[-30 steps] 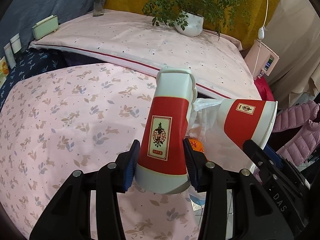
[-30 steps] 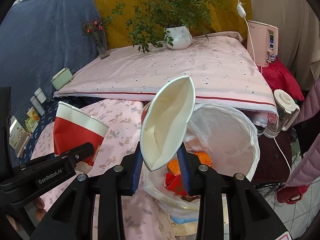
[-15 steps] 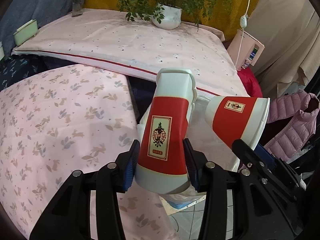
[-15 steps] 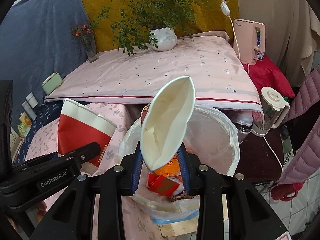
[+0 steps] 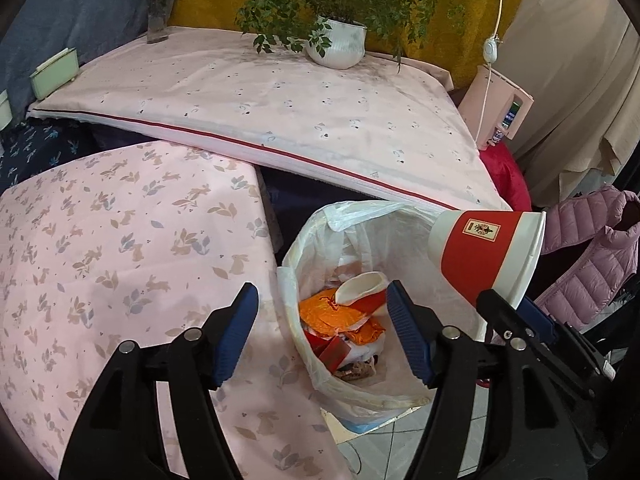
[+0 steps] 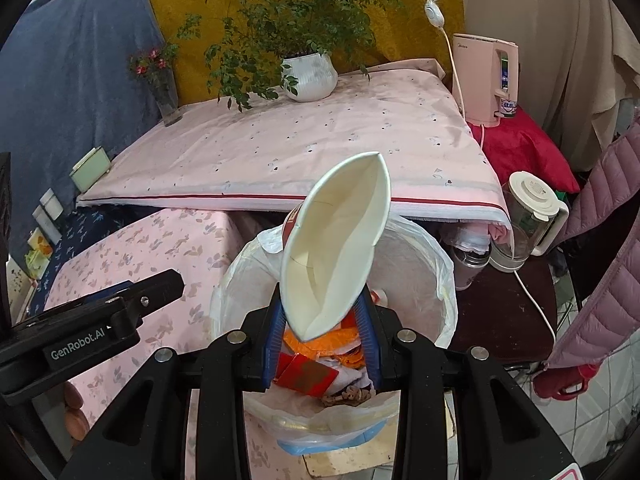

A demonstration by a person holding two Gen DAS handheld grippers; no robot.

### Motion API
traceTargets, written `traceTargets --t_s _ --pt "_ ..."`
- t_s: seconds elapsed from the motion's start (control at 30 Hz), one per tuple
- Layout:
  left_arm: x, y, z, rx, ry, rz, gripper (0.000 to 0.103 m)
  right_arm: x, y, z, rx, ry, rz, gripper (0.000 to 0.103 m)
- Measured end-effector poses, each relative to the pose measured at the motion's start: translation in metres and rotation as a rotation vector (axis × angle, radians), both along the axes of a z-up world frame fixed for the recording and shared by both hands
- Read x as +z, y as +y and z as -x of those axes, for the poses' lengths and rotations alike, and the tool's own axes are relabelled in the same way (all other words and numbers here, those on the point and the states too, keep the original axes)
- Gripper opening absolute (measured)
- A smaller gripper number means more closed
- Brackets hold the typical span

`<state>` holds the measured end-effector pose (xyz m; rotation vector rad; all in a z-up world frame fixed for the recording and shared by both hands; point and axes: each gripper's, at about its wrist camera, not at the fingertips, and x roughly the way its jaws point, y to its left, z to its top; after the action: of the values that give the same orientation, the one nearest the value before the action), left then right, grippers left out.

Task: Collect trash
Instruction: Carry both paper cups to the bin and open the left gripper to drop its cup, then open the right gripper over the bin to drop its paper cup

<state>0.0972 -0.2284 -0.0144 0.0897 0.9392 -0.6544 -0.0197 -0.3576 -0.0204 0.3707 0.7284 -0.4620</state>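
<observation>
My left gripper hangs over the white bag-lined trash bin. Its jaws are opening and nothing sits between them. A red-and-white paper cup lies in the bin on orange and red wrappers. My right gripper is shut on a second red-and-white paper cup, squashed flat at its mouth and held over the bin. In the left wrist view that cup shows at the right, above the bin's edge. One finger of the left gripper shows in the right wrist view.
A table under a pink floral cloth borders the bin on the left. Behind it lies a higher pink-covered surface with a potted plant. A blender jug, a pink dispenser and a pink puffer jacket stand right.
The left gripper's jaws have spread apart and let go of its cup, which now lies in the bin. Both grippers have shifted over the bin. The right grip is unchanged.
</observation>
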Motion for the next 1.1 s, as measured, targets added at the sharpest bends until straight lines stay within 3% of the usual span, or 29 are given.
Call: traceTargets --t_s 0.47,1.1 --pt "-0.008 0.043 -0.012 0.119 -0.02 -0.045 0.063 -0.008 0.019 -0.021 0.054 0.038 0.004 0.033" --pt "-0.007 0.051 0.001 0.117 -0.021 -0.049 0.063 -0.006 0.03 -0.026 0.072 0.096 0.036 0.037"
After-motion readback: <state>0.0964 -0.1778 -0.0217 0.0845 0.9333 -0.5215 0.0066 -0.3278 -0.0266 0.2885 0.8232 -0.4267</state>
